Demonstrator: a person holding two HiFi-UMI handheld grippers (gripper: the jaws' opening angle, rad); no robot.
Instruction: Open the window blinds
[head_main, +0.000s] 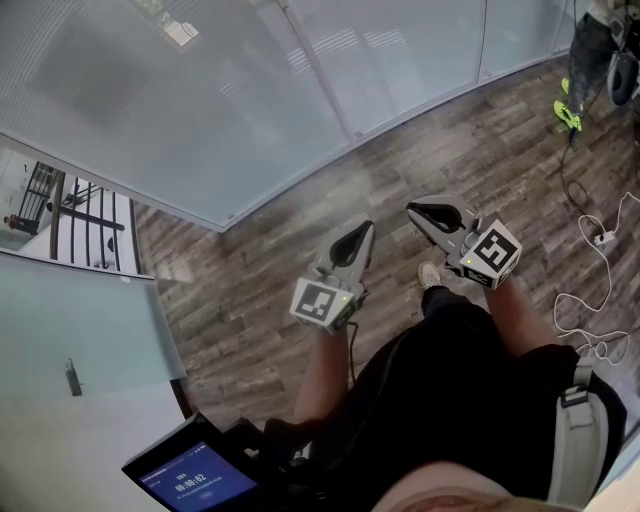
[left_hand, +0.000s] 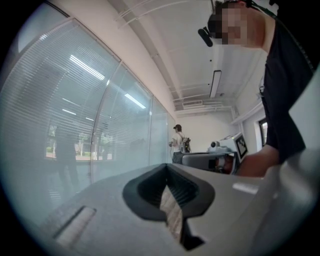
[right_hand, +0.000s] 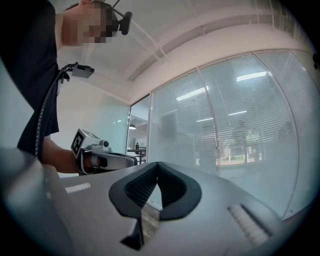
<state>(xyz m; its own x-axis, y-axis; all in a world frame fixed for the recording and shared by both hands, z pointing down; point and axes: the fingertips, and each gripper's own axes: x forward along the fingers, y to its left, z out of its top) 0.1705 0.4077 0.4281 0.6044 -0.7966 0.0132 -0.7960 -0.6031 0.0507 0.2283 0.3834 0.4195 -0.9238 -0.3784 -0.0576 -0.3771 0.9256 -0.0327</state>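
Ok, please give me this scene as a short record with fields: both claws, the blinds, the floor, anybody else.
left claw: shut, empty
right claw: shut, empty
blinds: lowered behind the glass wall, neither claw touches them
floor: wood planks, white cable lying at the right
other person: stands far off beside the glass

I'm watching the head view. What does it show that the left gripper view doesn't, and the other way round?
Head view only: the wooden floor, loose cables lying on it at the right, and a lit screen at the lower left.
Left gripper view only: a second person standing far along the glass, and a ceiling light.
Both: the blinds behind the glass wall, and the right gripper.
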